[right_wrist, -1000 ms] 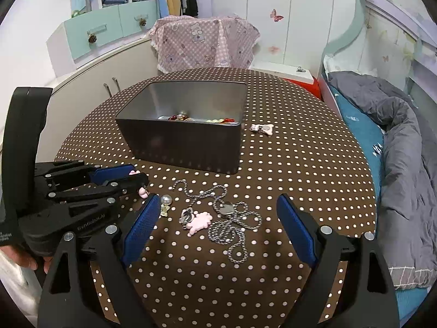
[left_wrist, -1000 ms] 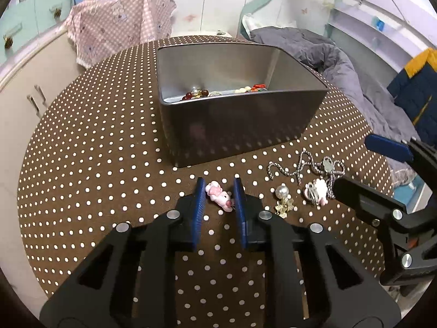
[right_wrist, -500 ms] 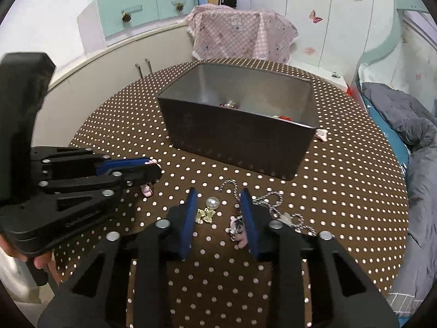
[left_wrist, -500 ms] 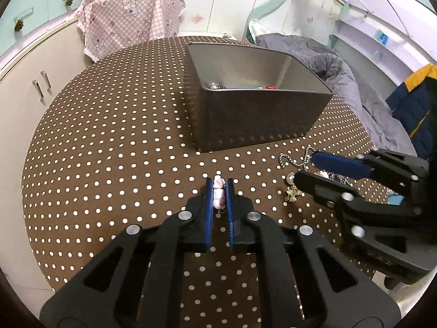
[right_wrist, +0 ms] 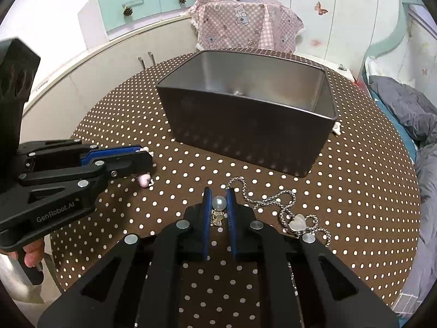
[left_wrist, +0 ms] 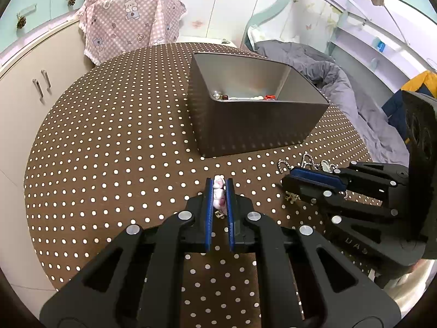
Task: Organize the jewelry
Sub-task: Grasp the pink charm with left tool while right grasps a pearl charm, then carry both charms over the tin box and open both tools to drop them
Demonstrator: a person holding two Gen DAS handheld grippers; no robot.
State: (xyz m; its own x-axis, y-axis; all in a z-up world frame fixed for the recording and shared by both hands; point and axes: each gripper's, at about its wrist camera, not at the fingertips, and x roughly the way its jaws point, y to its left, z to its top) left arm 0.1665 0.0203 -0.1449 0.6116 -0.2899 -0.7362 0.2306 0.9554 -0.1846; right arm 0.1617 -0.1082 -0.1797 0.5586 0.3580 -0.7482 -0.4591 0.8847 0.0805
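One dark box (right_wrist: 245, 128) stands on the one polka-dot counter (right_wrist: 355, 191). Two grippers are in view, each with two blue-padded fingers. Loose pieces outside the box: one pink charm (left_wrist: 218, 195), one pearl earring (right_wrist: 219, 202), one silver chain (right_wrist: 275, 202) with one heart pendant (right_wrist: 297, 225), and one small pale piece (right_wrist: 336, 129) beside the box. Several beads (left_wrist: 240, 97) lie inside; their number cannot be told.
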